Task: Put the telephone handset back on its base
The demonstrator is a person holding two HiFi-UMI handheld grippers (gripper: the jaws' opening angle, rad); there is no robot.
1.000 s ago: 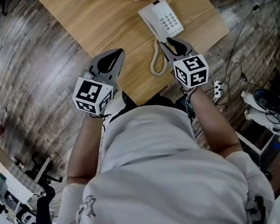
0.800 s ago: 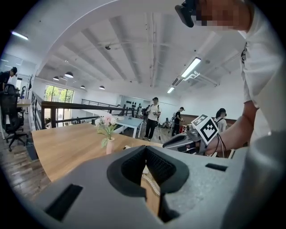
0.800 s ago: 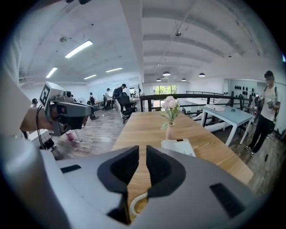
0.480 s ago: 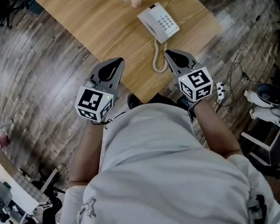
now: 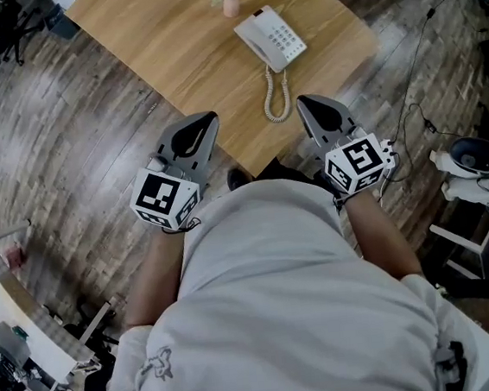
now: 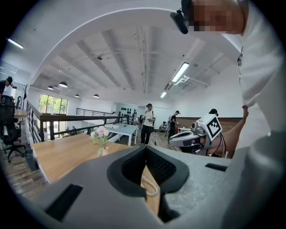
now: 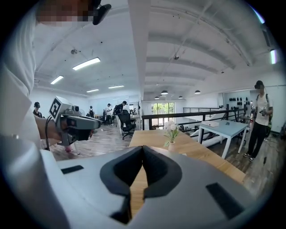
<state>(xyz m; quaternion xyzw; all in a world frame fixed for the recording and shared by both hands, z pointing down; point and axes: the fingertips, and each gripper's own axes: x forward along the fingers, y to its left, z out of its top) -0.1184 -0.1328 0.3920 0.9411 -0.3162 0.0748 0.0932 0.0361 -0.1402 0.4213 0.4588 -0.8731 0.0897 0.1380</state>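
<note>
Wooden table is seen ahead. Left gripper and right gripper are held closed and empty at its near edge. Well beyond them, the handset appears seated on its base; the task is judged complete.

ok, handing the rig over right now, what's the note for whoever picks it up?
Left gripper: shut, empty, at the near edge of the table.
Right gripper: shut, empty, at the same edge, just right of the cord.
Handset: looks seated on the base, far side of the table.
Done: handset on base, as far as the head view shows.
Left: nothing obvious; maybe check the seating up close.
</note>
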